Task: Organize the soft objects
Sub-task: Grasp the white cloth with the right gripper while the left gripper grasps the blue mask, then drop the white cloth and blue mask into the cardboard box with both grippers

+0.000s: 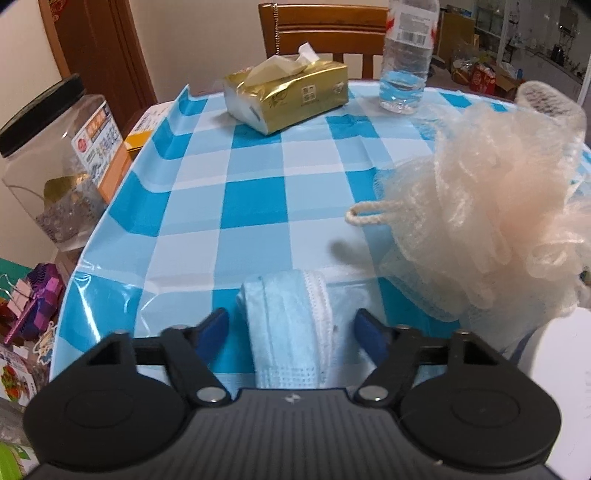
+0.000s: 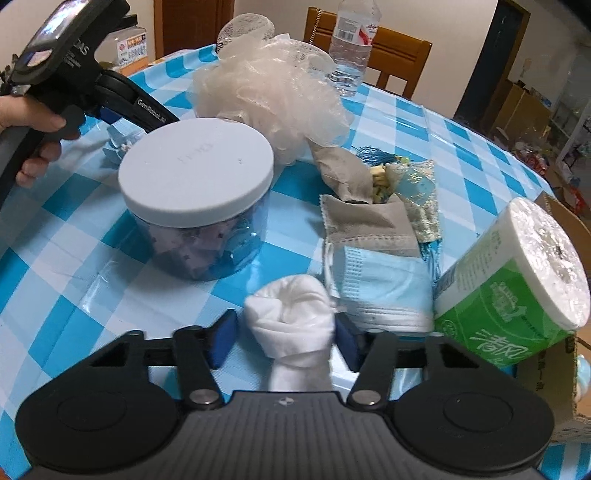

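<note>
My left gripper (image 1: 291, 325) is open, its blue pads on either side of a folded light-blue face mask (image 1: 288, 332) lying on the checked tablecloth (image 1: 255, 199). A peach mesh bath pouf (image 1: 491, 206) sits to its right; it also shows in the right wrist view (image 2: 269, 88). My right gripper (image 2: 282, 332) is open around a rolled white cloth (image 2: 295, 321). Beyond it lie another blue mask (image 2: 384, 284), grey masks (image 2: 362, 214) and a lidded clear jar (image 2: 199, 195). The left gripper (image 2: 114, 118) shows at the upper left in the right wrist view.
A gold tissue pack (image 1: 291, 96) and a water bottle (image 1: 406, 55) stand at the table's far side before a wooden chair (image 1: 321, 26). A green-wrapped paper roll (image 2: 517, 280) leans on a cardboard box (image 2: 565, 369) at right. A large plastic jar (image 1: 55, 158) stands off the table's left.
</note>
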`<action>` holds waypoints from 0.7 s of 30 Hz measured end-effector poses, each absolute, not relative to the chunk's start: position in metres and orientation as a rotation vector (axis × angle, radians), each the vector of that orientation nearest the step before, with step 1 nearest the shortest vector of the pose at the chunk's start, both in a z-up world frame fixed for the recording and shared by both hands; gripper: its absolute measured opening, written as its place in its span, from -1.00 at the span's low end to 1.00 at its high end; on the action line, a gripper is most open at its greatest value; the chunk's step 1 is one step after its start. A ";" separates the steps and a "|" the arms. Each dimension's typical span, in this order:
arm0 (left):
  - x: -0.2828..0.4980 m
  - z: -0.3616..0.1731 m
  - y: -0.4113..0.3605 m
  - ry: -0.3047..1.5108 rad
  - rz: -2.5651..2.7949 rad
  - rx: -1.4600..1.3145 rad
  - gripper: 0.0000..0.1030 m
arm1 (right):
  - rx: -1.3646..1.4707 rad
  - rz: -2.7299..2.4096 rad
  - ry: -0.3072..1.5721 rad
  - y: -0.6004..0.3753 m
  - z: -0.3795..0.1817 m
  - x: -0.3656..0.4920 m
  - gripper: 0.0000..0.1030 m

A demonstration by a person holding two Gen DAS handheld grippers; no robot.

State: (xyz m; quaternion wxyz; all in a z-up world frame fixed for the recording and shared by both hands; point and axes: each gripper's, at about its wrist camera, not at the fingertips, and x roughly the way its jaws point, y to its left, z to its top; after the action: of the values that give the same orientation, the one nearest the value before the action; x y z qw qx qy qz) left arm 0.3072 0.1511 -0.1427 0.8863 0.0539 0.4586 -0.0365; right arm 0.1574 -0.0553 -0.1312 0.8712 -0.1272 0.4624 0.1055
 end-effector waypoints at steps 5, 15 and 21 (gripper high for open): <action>0.304 -0.141 0.148 0.941 -0.094 0.103 -0.24 | -0.262 0.215 0.974 -0.058 -0.128 0.154 0.07; 0.287 -0.129 0.150 0.935 -0.107 0.132 -0.42 | -0.273 0.286 0.962 -0.060 -0.111 0.138 0.07; 0.271 -0.111 0.152 0.940 -0.130 0.135 -0.42 | -0.291 0.338 0.952 -0.064 -0.098 0.126 0.07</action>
State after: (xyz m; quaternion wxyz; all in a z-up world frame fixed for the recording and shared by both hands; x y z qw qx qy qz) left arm 0.2706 0.1515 -0.1105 0.8873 0.0647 0.4523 -0.0626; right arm 0.1264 -0.0639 -0.0979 0.8649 -0.1387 0.4546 0.1615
